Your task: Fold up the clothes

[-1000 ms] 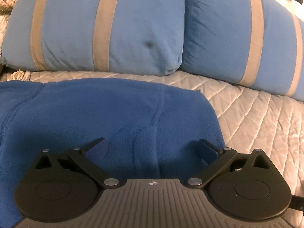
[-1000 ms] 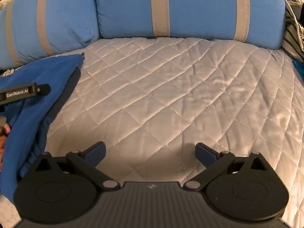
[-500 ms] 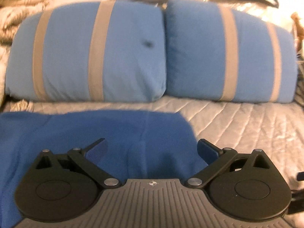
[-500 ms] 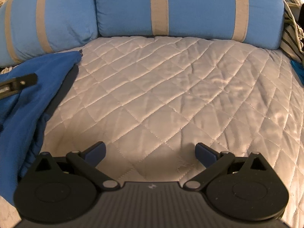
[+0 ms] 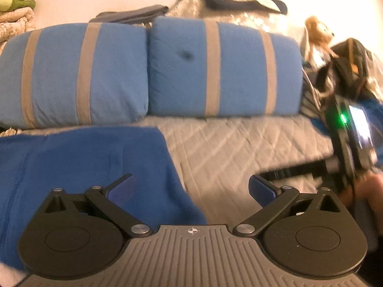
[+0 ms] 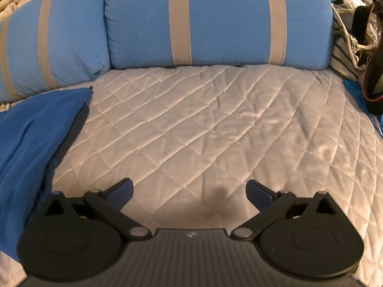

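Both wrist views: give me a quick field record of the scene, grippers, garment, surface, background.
left gripper: open, empty, above the garment's right edge
right gripper: open, empty, over bare quilt
garment: blue fleece, lying on the quilt's left part, not gripped
surface: grey quilted cover
background: two blue pillows with tan stripes
clutter: bags at far right
image quality: left wrist view blurred

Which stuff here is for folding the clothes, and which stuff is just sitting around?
For the job:
- blue fleece garment, lying on the quilted bed cover
- left claw, open
- right claw, open

Just lying about:
- two blue striped pillows
- stuffed toy
- dark clothes behind the pillows
- bags beside the bed
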`<state>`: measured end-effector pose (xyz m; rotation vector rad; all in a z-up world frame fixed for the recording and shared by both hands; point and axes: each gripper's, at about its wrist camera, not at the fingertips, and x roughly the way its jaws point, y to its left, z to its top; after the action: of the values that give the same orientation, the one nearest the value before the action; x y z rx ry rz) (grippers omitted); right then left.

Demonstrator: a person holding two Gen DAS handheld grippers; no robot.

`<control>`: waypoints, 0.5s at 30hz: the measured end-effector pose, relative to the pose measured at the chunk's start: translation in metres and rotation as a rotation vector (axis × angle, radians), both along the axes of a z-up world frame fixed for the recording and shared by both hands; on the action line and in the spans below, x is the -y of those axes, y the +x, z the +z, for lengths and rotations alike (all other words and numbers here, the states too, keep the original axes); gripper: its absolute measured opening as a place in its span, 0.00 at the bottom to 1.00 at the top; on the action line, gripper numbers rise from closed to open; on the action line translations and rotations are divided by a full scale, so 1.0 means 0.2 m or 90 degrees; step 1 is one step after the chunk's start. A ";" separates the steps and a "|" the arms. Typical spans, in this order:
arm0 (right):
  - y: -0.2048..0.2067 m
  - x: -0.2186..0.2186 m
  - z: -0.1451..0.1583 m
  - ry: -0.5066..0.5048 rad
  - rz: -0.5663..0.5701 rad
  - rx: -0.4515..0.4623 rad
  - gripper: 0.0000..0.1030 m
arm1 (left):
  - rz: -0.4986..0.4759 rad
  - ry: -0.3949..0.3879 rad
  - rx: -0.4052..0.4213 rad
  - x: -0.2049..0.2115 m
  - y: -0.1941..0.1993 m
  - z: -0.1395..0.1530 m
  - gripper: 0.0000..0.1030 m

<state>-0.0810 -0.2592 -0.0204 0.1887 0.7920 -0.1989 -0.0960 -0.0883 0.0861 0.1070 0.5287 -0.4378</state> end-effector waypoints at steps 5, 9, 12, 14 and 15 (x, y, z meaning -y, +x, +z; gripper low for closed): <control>-0.06 0.02 0.03 -0.013 -0.005 0.010 1.00 | -0.002 0.031 -0.034 0.00 -0.10 -0.08 1.00; -0.09 0.03 0.03 -0.021 -0.013 0.008 1.00 | 0.021 0.044 -0.098 0.01 -0.12 -0.16 1.00; -0.09 0.03 0.02 -0.029 -0.010 -0.001 1.00 | 0.040 0.052 -0.148 0.01 -0.12 -0.22 1.00; -0.09 0.03 0.01 -0.038 -0.006 -0.007 1.00 | 0.055 0.060 -0.177 0.01 -0.11 -0.26 1.00; -0.09 0.02 0.01 -0.042 -0.003 -0.009 1.00 | 0.062 0.064 -0.183 0.01 -0.10 -0.28 1.00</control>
<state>-0.0986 -0.2640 -0.0184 0.1276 0.7979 -0.2307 -0.1169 -0.0903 0.0306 0.1150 0.8358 -0.3321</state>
